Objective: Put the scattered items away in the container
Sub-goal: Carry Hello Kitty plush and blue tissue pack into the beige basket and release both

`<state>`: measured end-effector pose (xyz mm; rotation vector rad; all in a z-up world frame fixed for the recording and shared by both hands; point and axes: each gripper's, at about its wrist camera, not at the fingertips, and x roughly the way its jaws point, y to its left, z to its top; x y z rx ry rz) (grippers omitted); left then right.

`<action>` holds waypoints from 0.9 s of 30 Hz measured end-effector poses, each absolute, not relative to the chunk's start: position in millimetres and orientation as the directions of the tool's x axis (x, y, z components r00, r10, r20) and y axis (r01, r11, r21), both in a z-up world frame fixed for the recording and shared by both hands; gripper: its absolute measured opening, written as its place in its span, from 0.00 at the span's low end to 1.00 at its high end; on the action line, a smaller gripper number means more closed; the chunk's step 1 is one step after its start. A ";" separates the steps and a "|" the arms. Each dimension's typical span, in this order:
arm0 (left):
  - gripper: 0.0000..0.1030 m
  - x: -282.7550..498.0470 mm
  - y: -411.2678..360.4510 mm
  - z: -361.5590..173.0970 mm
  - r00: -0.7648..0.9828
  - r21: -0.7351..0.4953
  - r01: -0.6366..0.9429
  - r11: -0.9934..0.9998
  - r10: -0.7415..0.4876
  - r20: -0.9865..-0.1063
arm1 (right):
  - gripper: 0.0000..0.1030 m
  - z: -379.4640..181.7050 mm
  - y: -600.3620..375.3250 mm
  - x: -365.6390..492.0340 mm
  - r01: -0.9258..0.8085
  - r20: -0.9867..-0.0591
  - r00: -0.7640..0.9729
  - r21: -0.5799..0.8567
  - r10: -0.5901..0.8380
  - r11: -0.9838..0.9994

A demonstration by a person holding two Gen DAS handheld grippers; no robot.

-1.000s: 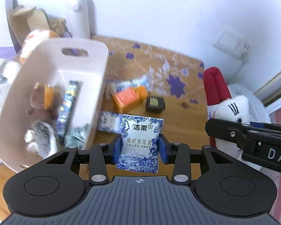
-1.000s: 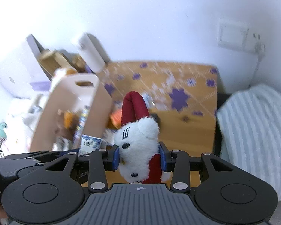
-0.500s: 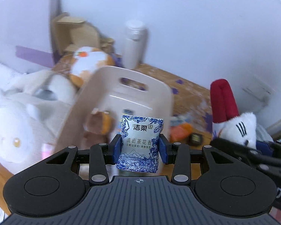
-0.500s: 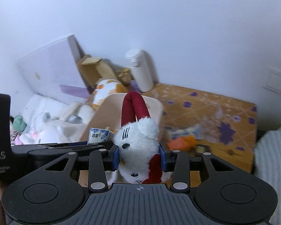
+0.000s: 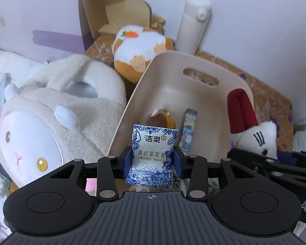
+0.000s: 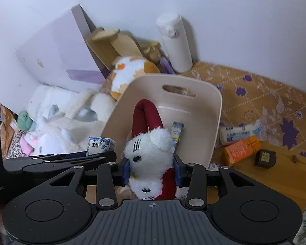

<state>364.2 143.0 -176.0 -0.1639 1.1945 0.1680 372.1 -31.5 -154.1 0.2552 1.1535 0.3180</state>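
The tissue pack (image 5: 152, 156) clamped in the left gripper (image 5: 152, 160) hides most of the brown plush (image 5: 160, 120) in the beige bin (image 5: 193, 61) ahead — only its top shows. In the right wrist view the white plush toy (image 6: 151, 159) between the fingers covers the bin floor, and its lower body is lost behind the tool. The small black box (image 6: 265, 158) to the right bears a mark too small to read.

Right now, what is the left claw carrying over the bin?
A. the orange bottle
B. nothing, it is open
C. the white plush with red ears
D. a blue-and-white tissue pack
D: in the left wrist view the left claw is shut on the blue-and-white tissue pack, held above the beige bin; the white plush with red ears sits in the right claw instead.
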 end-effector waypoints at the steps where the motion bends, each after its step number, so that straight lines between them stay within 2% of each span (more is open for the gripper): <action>1: 0.42 365.4 143.1 -180.2 0.350 -0.030 -0.212 0.977 0.047 -0.936 | 0.37 -158.2 -29.1 374.0 -0.111 -0.857 0.361 0.351 0.367 0.930; 10: 0.43 367.8 138.7 -214.7 0.281 0.030 -0.185 0.982 0.083 -0.956 | 0.38 -193.6 -22.0 387.7 -0.090 -0.908 0.295 0.284 0.298 0.955; 14: 0.46 366.4 138.3 -218.8 0.262 0.043 -0.173 0.984 0.089 -0.961 | 0.45 -204.2 -22.6 390.6 -0.082 -0.919 0.270 0.276 0.288 0.958; 17: 0.52 364.1 137.5 -212.1 0.279 0.054 -0.171 0.984 0.101 -0.955 | 0.50 -202.5 -23.0 389.6 -0.091 -0.917 0.274 0.274 0.288 0.958; 19: 0.63 364.1 137.1 -207.3 0.288 0.070 -0.168 0.983 0.117 -0.951 | 0.50 -197.5 -23.0 388.6 -0.102 -0.916 0.288 0.262 0.281 0.960; 27: 0.68 361.1 133.1 -188.3 0.320 0.072 -0.168 0.983 0.124 -0.939 | 0.60 -173.4 -30.1 381.8 -0.119 -0.896 0.340 0.262 0.287 0.958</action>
